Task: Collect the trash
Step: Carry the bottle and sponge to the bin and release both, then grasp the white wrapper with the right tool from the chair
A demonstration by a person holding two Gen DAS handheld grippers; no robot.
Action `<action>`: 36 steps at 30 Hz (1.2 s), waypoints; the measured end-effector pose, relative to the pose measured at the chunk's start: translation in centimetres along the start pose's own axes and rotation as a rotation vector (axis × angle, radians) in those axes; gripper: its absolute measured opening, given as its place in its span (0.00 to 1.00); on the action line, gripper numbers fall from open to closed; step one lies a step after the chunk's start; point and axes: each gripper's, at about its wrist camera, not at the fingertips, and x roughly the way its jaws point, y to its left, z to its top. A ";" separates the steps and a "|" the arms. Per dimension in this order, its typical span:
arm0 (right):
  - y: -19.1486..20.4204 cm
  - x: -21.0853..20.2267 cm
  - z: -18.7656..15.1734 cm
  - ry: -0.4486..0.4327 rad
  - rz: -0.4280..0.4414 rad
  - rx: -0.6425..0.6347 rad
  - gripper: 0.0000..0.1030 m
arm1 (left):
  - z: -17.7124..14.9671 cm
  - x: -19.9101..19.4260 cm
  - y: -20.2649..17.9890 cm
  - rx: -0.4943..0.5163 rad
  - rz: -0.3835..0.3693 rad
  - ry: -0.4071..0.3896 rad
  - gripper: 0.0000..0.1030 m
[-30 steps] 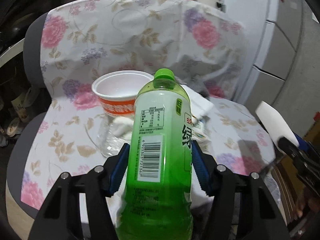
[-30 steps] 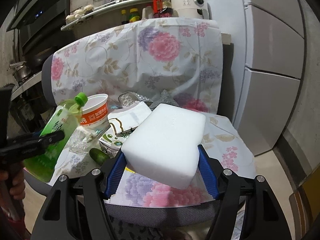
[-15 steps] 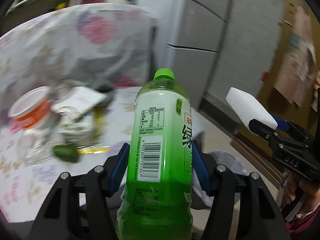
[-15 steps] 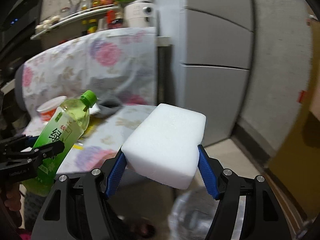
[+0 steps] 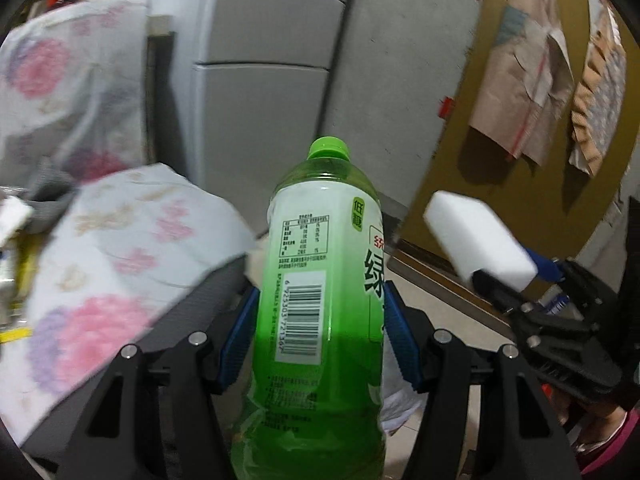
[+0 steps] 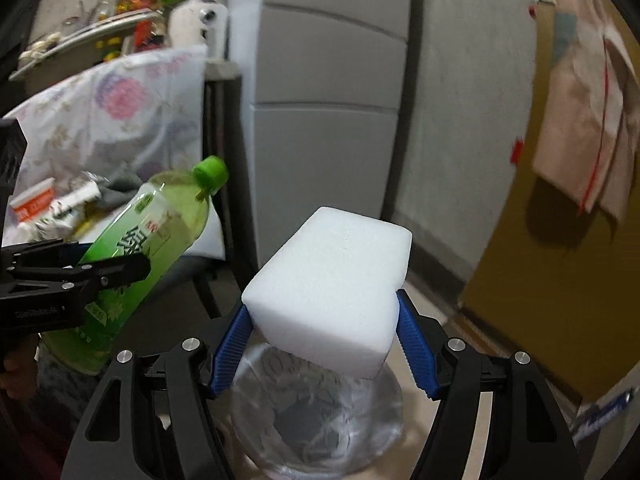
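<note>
My left gripper (image 5: pixel 320 340) is shut on a green plastic bottle (image 5: pixel 320 280) with a green cap and white label, held upright in the air off the chair's edge. The bottle also shows in the right wrist view (image 6: pixel 148 248), tilted. My right gripper (image 6: pixel 324 344) is shut on a white foam block (image 6: pixel 332 284) and holds it above a bin lined with a clear plastic bag (image 6: pixel 316 420) on the floor. The foam block also shows in the left wrist view (image 5: pixel 476 240), to the bottle's right.
A chair under a floral cloth (image 5: pixel 120 248) stands at the left, with an orange-banded cup (image 6: pixel 32 204) and other litter on it. A grey fridge (image 6: pixel 320 120) stands behind. A yellow door (image 5: pixel 540 100) with hanging paper bags is at the right.
Both grippers have swung right, away from the chair seat, each still holding its item. The foam block now hangs over the lined bin.
</note>
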 end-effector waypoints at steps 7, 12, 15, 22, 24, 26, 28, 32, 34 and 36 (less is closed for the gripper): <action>-2.2 3.8 -3.5 0.085 0.008 0.050 0.74 | -0.9 5.4 -1.8 0.047 -0.008 0.065 0.59; -2.7 5.4 -4.3 0.139 -0.017 0.059 0.79 | -0.3 7.2 -2.4 0.065 -0.006 0.088 0.69; -3.4 5.2 -4.2 0.134 -0.023 0.092 0.80 | 0.0 6.8 -2.0 0.046 -0.003 0.082 0.69; -3.5 2.6 -1.4 0.033 0.015 0.160 0.76 | 0.3 3.4 1.8 -0.022 0.099 0.043 0.69; -2.4 1.6 -0.2 -0.006 0.037 0.144 0.74 | 0.3 1.8 3.2 -0.047 0.142 0.022 0.69; -0.9 0.7 1.2 -0.028 0.069 0.130 0.74 | 0.0 0.3 4.5 -0.068 0.186 0.009 0.69; 0.5 0.3 2.3 -0.036 0.105 0.129 0.74 | -0.5 -1.7 6.2 -0.095 0.239 0.000 0.69; 4.7 0.0 4.3 -0.022 0.224 0.104 0.70 | -1.4 -5.1 8.7 -0.139 0.326 -0.016 0.70; 7.1 0.0 5.1 -0.016 0.265 0.067 0.69 | -2.2 -7.1 10.4 -0.169 0.370 -0.018 0.70; 9.5 0.0 5.9 -0.016 0.324 0.040 0.69 | -3.3 -9.2 12.5 -0.216 0.405 -0.025 0.72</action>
